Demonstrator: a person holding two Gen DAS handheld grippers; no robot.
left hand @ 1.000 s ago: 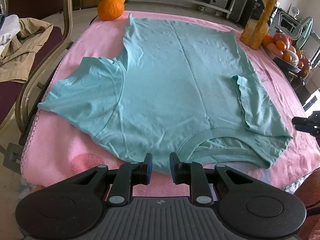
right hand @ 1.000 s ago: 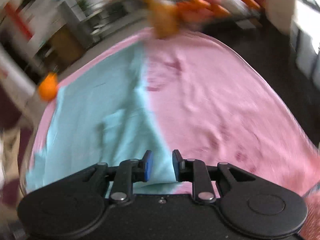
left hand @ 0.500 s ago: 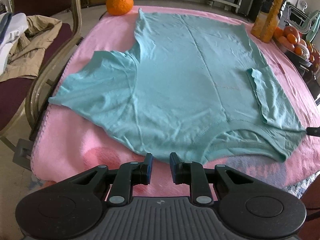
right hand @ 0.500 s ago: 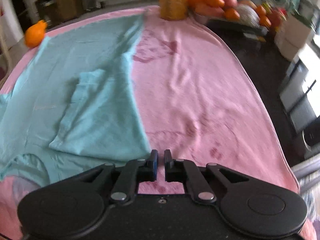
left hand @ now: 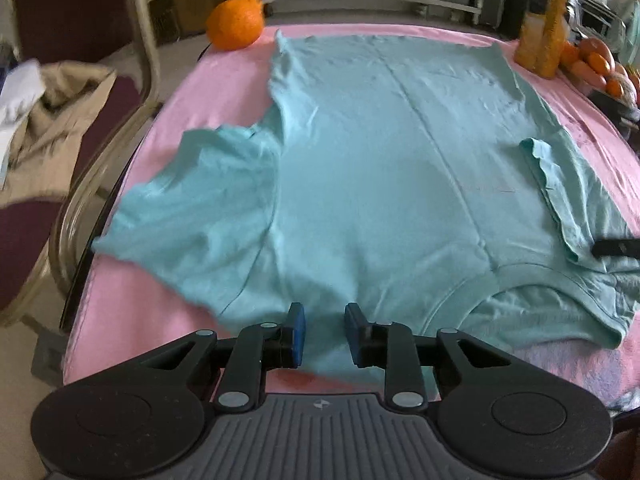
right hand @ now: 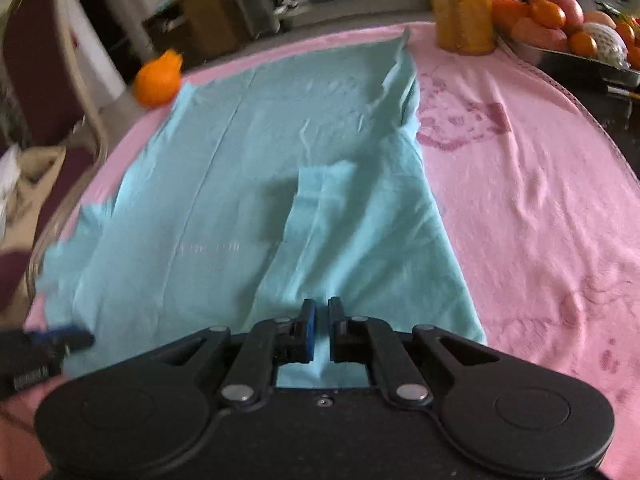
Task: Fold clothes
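Observation:
A teal T-shirt (left hand: pixel 372 168) lies spread on a pink blanket (left hand: pixel 132 320), collar toward me. Its left sleeve (left hand: pixel 208 196) lies out flat; its right sleeve (left hand: pixel 560 192) is folded in over the body. My left gripper (left hand: pixel 323 326) is open, low over the shirt's near edge left of the collar. My right gripper (right hand: pixel 321 328) is nearly closed, a thin gap between the pads, over the shirt's (right hand: pixel 248 208) near right shoulder by the folded sleeve (right hand: pixel 320 216). Its tip (left hand: pixel 616 247) shows at the right edge of the left wrist view.
An orange (left hand: pixel 236 22) sits at the far left corner of the blanket. A juice bottle (left hand: pixel 544 28) and a tray of fruit (right hand: pixel 560 20) stand at the far right. A chair with clothes (left hand: pixel 48 128) stands left of the table.
Both grippers moved forward over the shirt's near edge. The right gripper swung left from the bare blanket onto the shirt's right shoulder and stayed nearly closed.

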